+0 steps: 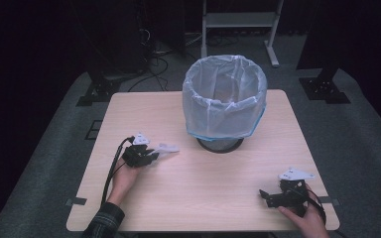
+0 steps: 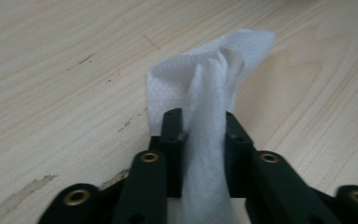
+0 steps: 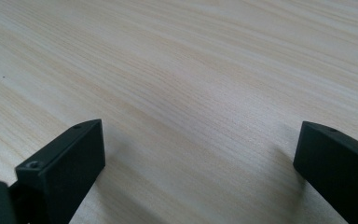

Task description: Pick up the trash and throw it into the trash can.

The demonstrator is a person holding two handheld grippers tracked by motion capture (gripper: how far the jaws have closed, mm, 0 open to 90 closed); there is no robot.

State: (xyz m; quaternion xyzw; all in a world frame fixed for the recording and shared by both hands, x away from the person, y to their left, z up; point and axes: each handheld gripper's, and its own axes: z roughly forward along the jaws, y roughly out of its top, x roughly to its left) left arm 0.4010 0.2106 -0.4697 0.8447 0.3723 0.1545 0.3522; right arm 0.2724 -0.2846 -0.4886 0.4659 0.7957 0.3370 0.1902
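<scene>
High view: left gripper (image 1: 151, 155), lower left, has its jaws pinched on the tissue (image 1: 167, 148); carrying it to the lined bin (image 1: 224, 96) remains. Right gripper (image 1: 268, 196) idles, jaws wide, empty.

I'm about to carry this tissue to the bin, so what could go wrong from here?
The left gripper pinches just a fold of the tissue, so it may slip out when lifted. The bin liner looks loose over the rim; brushing it could drag it. The right gripper rests open, far away.

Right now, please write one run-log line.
left gripper: shut on tissue | right gripper: open, above table | bin: lined, upright
</scene>
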